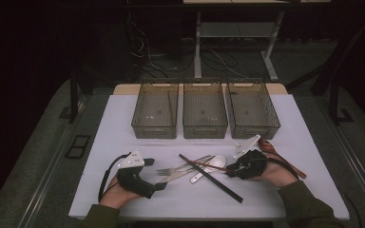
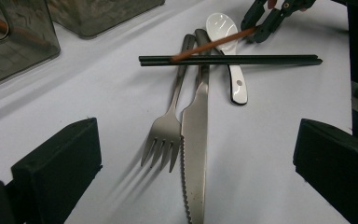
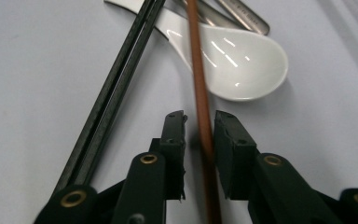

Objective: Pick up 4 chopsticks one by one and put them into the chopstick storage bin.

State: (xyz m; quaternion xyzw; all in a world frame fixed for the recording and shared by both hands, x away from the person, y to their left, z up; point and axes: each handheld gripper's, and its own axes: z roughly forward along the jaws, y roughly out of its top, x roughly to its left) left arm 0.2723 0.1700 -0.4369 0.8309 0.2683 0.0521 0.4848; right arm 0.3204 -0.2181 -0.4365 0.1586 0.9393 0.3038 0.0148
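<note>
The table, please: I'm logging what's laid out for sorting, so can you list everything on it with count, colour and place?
Bins: three, smoky clear plastic, in a row at the far side of the table; the left one holds a brown stick.
Fork: one, silver, centre, beside the knife.
Knife: one, silver, serrated, right of the fork.
Soup spoon: one, white, right of the knife.
Black chopsticks: one pair, lying across the cutlery handles.
Brown chopstick: one, over the spoon, between the right jaws.
Wooden spoon: one, reddish brown, by the right hand.
Table: one, white top.
Left hand-held gripper: one, black, open, near the fork.
Right hand-held gripper: one, black, jaws narrowly apart around the brown chopstick.
</note>
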